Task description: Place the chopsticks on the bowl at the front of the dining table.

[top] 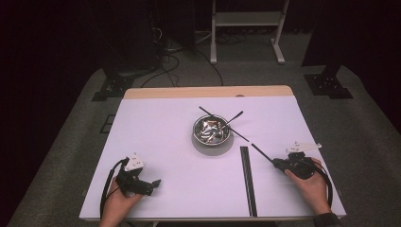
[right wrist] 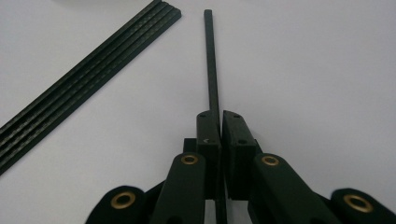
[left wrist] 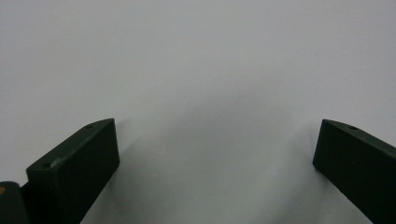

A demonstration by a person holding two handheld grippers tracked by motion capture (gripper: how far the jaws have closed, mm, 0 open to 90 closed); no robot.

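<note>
- Left tongs (top: 156,182) are sitting near the front-left edge of the white tabletop (top: 161,142), gripped by the left hand (top: 118,201); the jaws are spread wide with nothing between them, and the left gripper view has bare tabletop (left wrist: 196,70) under the gap.
- Right tongs (top: 275,162) are sitting near the front-right, gripped by the right hand (top: 312,187); the jaws are pinching narrow on a single black chopstick (top: 261,153).
- In the right gripper view the right tongs (right wrist: 220,116) are clamping the chopstick (right wrist: 211,60) at its near part, with the rest running straight ahead just over the tabletop (right wrist: 303,60).
- A bundle of black chopsticks (top: 248,179) is lying flat on the tabletop just left of the right tongs, running front to back; the same bundle (right wrist: 88,79) is lying diagonally at the left of the right gripper view, apart from the held chopstick.
- Farther back, a metal bowl (top: 213,131) is sitting near the tabletop centre, holding small items too blurred to identify.
- Two more black sticks (top: 222,122) are resting crossed over the bowl, their ends sticking out past the rim.
</note>
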